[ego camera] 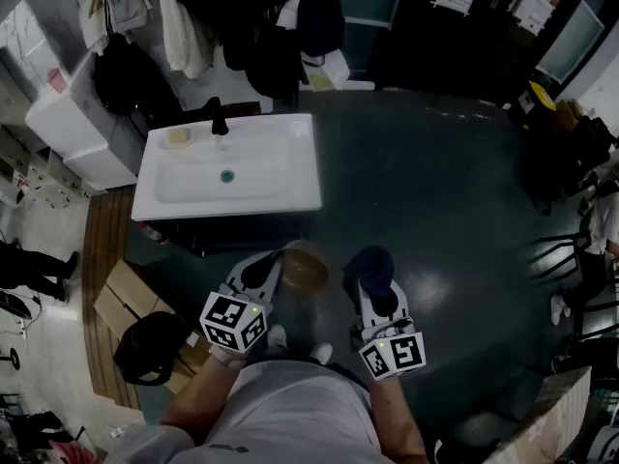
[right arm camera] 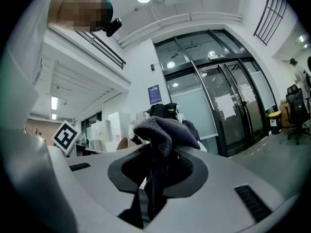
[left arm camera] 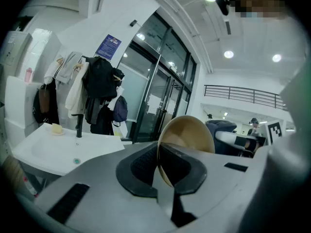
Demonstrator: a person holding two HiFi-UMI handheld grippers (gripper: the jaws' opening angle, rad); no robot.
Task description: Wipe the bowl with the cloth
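1. Two tools are up, both loaded, held over the dark floor [ego camera: 435, 211]. The white sink [ego camera: 290, 199] stands ahead and to the left, well apart from both.
2. Left gripper [left arm camera: 160, 168]: jaws clamped on the rim of the tan bowl [left arm camera: 192, 136]. The bowl is held on edge, most of it standing clear above the pads [left arm camera: 141, 166]. Risk: this is a thin edge grip only. A sideways push from wiping could pivot the bowl in the pads or lever it out. A drop would land on hard floor, not in the sink.
3. Gap: the head view shows bowl and cloth near each other but apart, no contact. Risk: on a misjudged approach the right tool's hard body meets the bowl wall before the fabric does and knocks it.
4. Right gripper [right arm camera: 155, 176]: jaws pinched on the dark blue-grey cloth [right arm camera: 163, 130]. A wad bulges over the top and a tail hangs down between the jaws. Risk: the small wad gives little wiping face. Drag against the bowl could tug the cloth out of the pinch, or the loose tail could snag.
5. Judgement: wiping has not begun. Light pressure directed toward the gripped rim looks safest.
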